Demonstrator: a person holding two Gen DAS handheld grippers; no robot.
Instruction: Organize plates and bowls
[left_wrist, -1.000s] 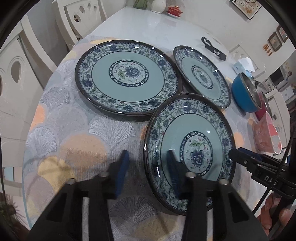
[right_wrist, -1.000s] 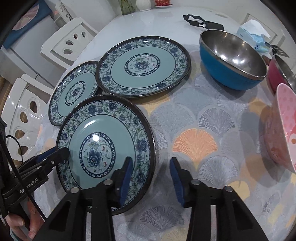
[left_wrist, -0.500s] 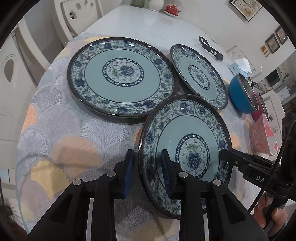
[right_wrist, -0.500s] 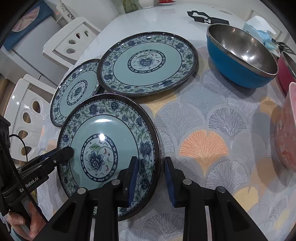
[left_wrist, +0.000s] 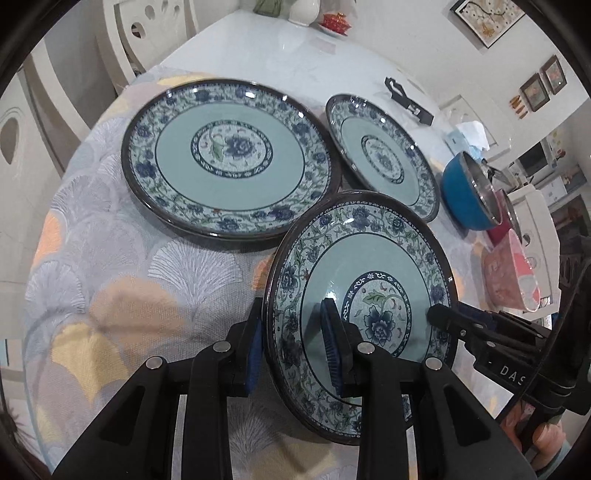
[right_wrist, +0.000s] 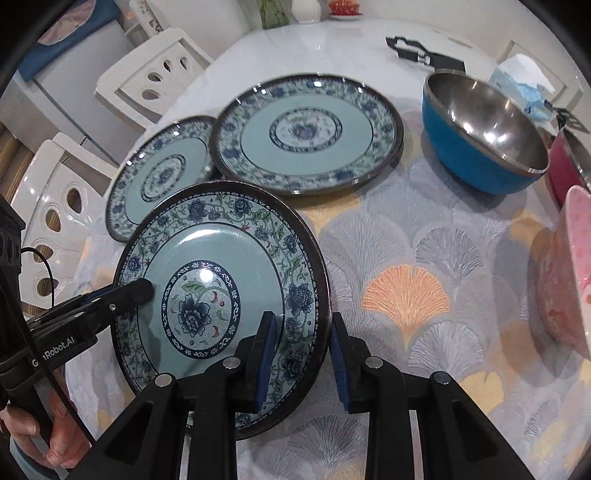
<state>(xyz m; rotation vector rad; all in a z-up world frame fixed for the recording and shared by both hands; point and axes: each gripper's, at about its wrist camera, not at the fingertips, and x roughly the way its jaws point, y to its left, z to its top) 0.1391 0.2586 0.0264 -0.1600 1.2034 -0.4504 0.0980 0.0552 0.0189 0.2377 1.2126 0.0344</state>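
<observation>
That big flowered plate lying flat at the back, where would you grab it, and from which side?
Best on the rim. The large plate lies flat on the cloth, broad and shallow, so only its raised dark edge offers a grip. I would come from its near side, which looks free; the smaller plate crowds one side and the blue bowl stands on the other.

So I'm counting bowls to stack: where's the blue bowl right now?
The blue bowl sits upper right in the right wrist view, on the tablecloth right of the large plate, with the red bowl just beyond.

Three blue floral plates (left_wrist: 362, 310) (left_wrist: 229, 158) (left_wrist: 384, 155); nearest tilted, two flat
</observation>
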